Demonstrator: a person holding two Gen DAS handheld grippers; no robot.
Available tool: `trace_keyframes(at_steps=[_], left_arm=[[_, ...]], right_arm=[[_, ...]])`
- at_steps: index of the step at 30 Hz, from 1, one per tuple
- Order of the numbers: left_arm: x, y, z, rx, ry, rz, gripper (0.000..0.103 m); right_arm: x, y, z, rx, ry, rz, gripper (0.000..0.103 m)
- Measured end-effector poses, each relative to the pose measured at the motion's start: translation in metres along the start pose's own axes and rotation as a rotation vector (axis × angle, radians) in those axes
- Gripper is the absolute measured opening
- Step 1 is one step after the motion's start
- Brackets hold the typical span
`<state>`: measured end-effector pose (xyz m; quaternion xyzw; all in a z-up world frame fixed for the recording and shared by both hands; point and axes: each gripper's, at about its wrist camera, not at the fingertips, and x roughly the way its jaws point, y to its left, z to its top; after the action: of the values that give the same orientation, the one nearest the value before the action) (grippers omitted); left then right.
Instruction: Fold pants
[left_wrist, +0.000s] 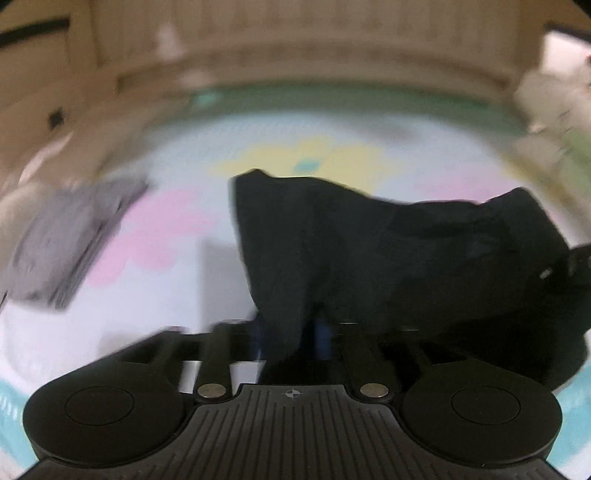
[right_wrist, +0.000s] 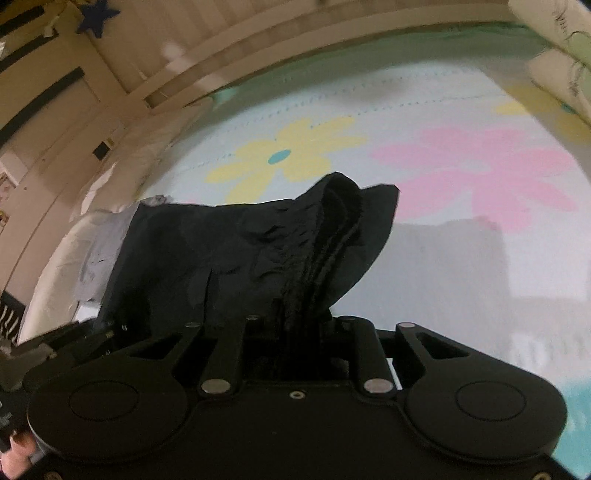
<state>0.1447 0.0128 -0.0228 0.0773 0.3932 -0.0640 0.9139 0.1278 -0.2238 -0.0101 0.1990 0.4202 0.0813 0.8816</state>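
The black pants (left_wrist: 388, 251) hang between both grippers above a flowered bed sheet (left_wrist: 177, 229). My left gripper (left_wrist: 295, 332) is shut on one end of the pants; cloth bunches over its fingers and hides the tips. In the right wrist view the pants (right_wrist: 240, 251) stretch leftward from my right gripper (right_wrist: 299, 321), which is shut on a gathered, ribbed edge of the cloth. The right gripper's body shows at the right edge of the left wrist view (left_wrist: 576, 266). The left wrist view is blurred by motion.
A folded grey garment (left_wrist: 70, 240) lies on the sheet at the left; it also shows behind the pants in the right wrist view (right_wrist: 99, 251). A beige headboard (left_wrist: 295, 48) runs along the far side. Light pillows (left_wrist: 554, 107) sit at the far right.
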Motion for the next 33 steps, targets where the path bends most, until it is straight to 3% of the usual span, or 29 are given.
trace_keyframes(at_steps=[1,2,3,4,6,8,10,15,19,27,30,33], left_arm=[[0.015,0.004,-0.007,-0.014,0.038,0.045,0.043],[0.023,0.010,-0.015,-0.031,0.067,0.078,0.043],[0.033,0.016,-0.023,-0.063,0.105,0.105,0.043],[0.037,0.023,-0.029,-0.099,0.125,0.101,0.043],[0.038,0.031,-0.039,-0.170,0.130,0.071,0.043],[0.032,0.033,-0.045,-0.191,0.104,0.064,0.043],[0.025,0.030,-0.047,-0.162,0.103,0.077,0.043],[-0.012,0.015,-0.038,-0.100,0.047,0.095,0.043],[-0.040,0.003,-0.027,-0.046,-0.006,0.101,0.044],[-0.092,-0.005,-0.045,-0.052,-0.036,0.083,0.046],[-0.105,-0.008,-0.059,-0.047,-0.035,0.092,0.046],[-0.112,-0.007,-0.073,-0.069,-0.024,0.070,0.048]], right_arm=[[0.016,-0.004,0.003,0.014,0.021,-0.032,0.049],[0.026,-0.009,0.001,0.028,0.033,-0.068,0.071],[0.039,-0.014,-0.002,0.043,0.051,-0.119,0.081],[0.049,-0.020,-0.008,0.050,0.060,-0.167,0.085],[0.057,-0.030,-0.023,0.040,0.055,-0.200,0.084],[0.062,-0.037,-0.039,0.018,0.067,-0.196,0.090],[0.065,-0.040,-0.054,-0.037,0.077,-0.213,0.095],[0.064,-0.030,-0.063,-0.103,0.084,-0.220,0.095],[0.042,-0.015,-0.052,-0.074,0.023,-0.200,0.098],[-0.018,0.008,-0.051,-0.016,-0.048,-0.096,0.103],[-0.035,0.019,-0.061,-0.064,-0.041,-0.124,0.103],[-0.056,0.033,-0.078,-0.158,-0.087,-0.170,0.103]])
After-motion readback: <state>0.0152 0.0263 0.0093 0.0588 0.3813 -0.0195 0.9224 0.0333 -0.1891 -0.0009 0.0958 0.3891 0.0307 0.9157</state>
